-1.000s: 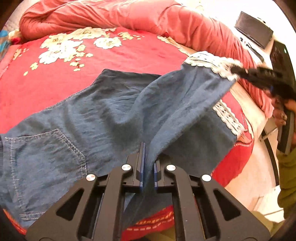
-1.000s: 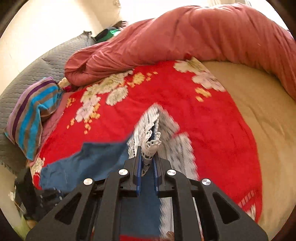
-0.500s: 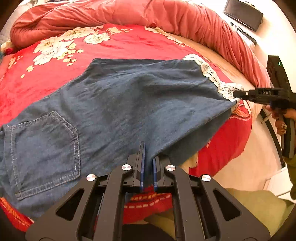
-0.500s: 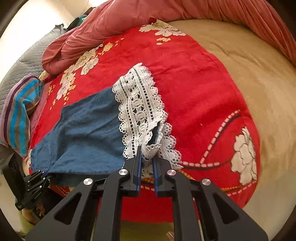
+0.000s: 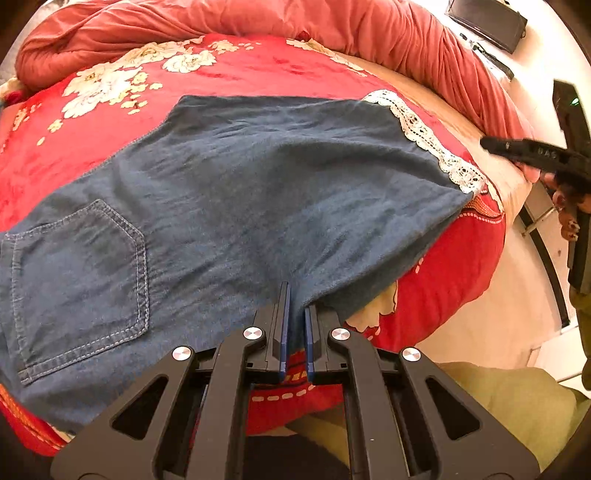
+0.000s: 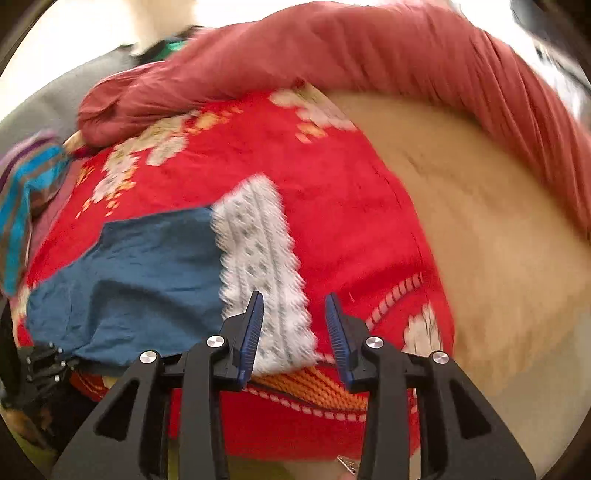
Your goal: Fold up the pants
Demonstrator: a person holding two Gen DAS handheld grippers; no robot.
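Blue denim pants (image 5: 229, 192) with a back pocket (image 5: 77, 280) and a white lace hem (image 5: 424, 136) lie folded leg over leg on a red floral bedspread (image 5: 110, 122). My left gripper (image 5: 296, 299) is shut on the near edge of the denim. In the right wrist view the lace hem (image 6: 262, 258) rests flat on the bedspread (image 6: 343, 206). My right gripper (image 6: 295, 317) hovers over its near end; its jaws are opening and the pads do not press the lace. From the left wrist view the right gripper (image 5: 509, 149) sits just past the hem, held by a hand.
A rolled pink-red duvet (image 5: 332, 26) runs along the far side of the bed. Beige sheet (image 6: 480, 240) lies right of the bedspread. A striped cloth (image 6: 22, 206) and grey headboard sit at far left. A dark screen (image 5: 487, 18) stands beyond the bed; the bed edge is close below.
The lifted pant leg came down flat over the other leg. My right gripper lowered the lace hem to the bedspread, then opened and let go of it. My left gripper stayed shut on the denim.
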